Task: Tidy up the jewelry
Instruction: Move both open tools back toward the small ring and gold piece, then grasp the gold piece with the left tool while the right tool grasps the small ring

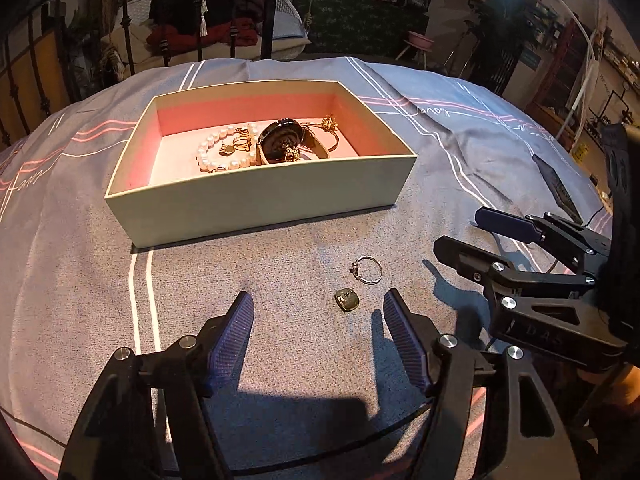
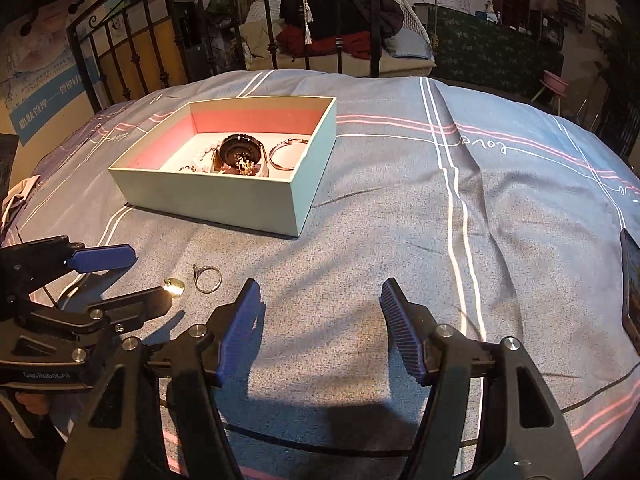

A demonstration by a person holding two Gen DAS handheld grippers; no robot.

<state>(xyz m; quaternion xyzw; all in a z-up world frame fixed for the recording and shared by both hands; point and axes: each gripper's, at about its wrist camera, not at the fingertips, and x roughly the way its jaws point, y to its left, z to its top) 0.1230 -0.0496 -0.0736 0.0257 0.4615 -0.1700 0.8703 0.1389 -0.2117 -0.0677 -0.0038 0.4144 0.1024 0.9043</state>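
A pale green box (image 1: 260,196) with a pink lining stands on the grey bedcover. It holds a pearl bracelet (image 1: 216,148), a dark round piece (image 1: 280,140), a bangle (image 2: 282,158) and gold items. In front of the box lie a silver ring (image 1: 368,270) and a small gold pendant (image 1: 347,299), both loose on the cover. My left gripper (image 1: 319,300) is open just behind them, the pendant near its right finger. My right gripper (image 2: 320,286) is open over bare cover, to the right of the ring (image 2: 207,278) and pendant (image 2: 174,286). Nothing is between either pair of fingers.
A black metal bed rail (image 2: 340,20) runs behind the box, with piled clothes (image 2: 340,12) beyond it. A dark flat phone-like object (image 2: 632,284) lies on the cover at far right. The striped bedcover (image 2: 460,200) stretches right of the box.
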